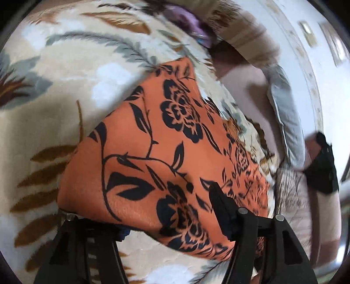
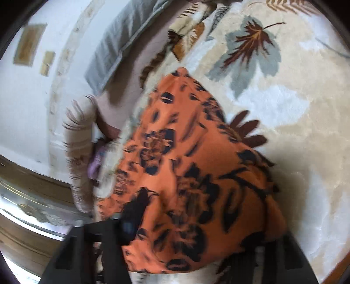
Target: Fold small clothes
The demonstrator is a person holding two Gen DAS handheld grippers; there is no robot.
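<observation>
An orange cloth with a black flower print (image 1: 157, 142) lies bunched on a cream, leaf-patterned blanket (image 1: 65, 91). In the left wrist view my left gripper (image 1: 142, 201) stands with its jaws wide apart. Its right fingertip (image 1: 213, 187) rests on top of the cloth, and the cloth's near edge drapes over the left one. In the right wrist view the same cloth (image 2: 196, 163) fills the middle, and my right gripper (image 2: 201, 227) also stands wide. Its left finger (image 2: 129, 218) shows at the cloth's edge, while the other is hidden under the fabric. Neither gripper pinches the cloth.
A grey pillow (image 1: 286, 122) (image 2: 118, 37) lies at the bed's far side by a white wall. A patterned sleeve (image 2: 78, 153) reaches in at the left of the right wrist view. A purple garment (image 1: 192, 19) lies further off on the blanket (image 2: 284, 109).
</observation>
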